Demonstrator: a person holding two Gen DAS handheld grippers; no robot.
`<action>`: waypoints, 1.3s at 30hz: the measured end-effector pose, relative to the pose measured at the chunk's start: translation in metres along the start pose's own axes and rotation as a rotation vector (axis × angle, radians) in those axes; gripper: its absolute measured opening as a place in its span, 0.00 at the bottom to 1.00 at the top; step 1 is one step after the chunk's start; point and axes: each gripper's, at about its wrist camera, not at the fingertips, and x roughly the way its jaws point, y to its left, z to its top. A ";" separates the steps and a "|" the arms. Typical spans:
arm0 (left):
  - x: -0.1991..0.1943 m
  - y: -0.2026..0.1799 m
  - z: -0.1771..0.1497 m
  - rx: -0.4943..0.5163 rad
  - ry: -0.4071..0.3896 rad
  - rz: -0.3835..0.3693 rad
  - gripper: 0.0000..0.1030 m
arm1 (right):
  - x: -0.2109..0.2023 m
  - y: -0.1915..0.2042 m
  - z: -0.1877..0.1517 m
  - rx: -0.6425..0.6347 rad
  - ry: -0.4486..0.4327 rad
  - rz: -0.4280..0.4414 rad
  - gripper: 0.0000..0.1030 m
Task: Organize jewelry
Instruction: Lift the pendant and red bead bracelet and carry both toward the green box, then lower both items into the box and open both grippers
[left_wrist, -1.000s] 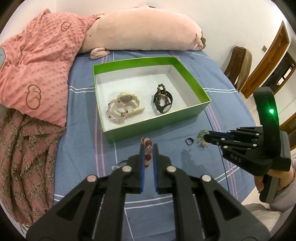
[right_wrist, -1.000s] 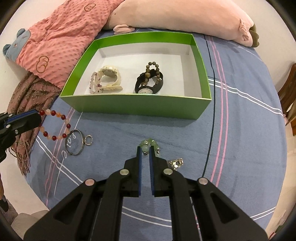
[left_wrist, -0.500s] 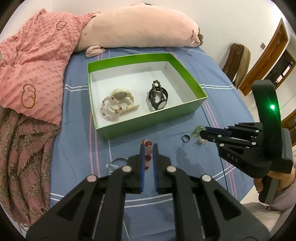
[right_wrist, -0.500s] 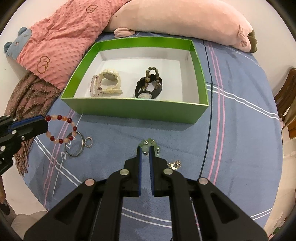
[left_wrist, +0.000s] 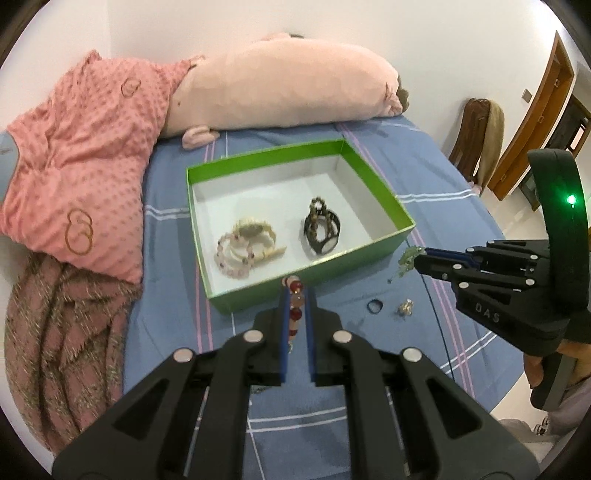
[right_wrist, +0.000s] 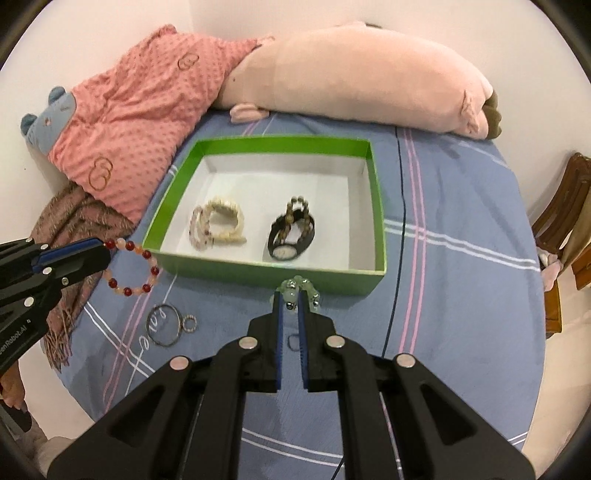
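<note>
Left gripper (left_wrist: 295, 295) pinches the red bead bracelet (right_wrist: 135, 267) – right gripper (right_wrist: 290, 299) clamps a pale green bracelet (right_wrist: 301, 290) – both near the green box (right_wrist: 273, 267)

"DAS" on right tool (left_wrist: 419, 258) body; "enRobot.AI" on left tool (right_wrist: 105, 251) body, partly cut off.

The box (right_wrist: 266, 271) was matt green card, white inside. The beaded bracelet (right_wrist: 133, 267) looked glossy. The bedsheet (right_wrist: 461, 295) was woven cloth.

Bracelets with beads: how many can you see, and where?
4. In the green box: a pale pink one and a brown one on the black watch. A red one and a green one hang from grippers.
</note>
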 end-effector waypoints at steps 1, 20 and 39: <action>-0.003 0.000 0.003 0.002 -0.010 0.000 0.08 | -0.002 -0.001 0.002 0.000 -0.006 -0.002 0.07; -0.007 0.025 0.013 -0.046 -0.031 0.037 0.08 | 0.015 -0.012 -0.002 0.035 0.034 0.009 0.07; 0.008 0.018 0.077 -0.030 -0.096 0.026 0.08 | 0.009 -0.005 0.115 -0.035 -0.150 -0.008 0.07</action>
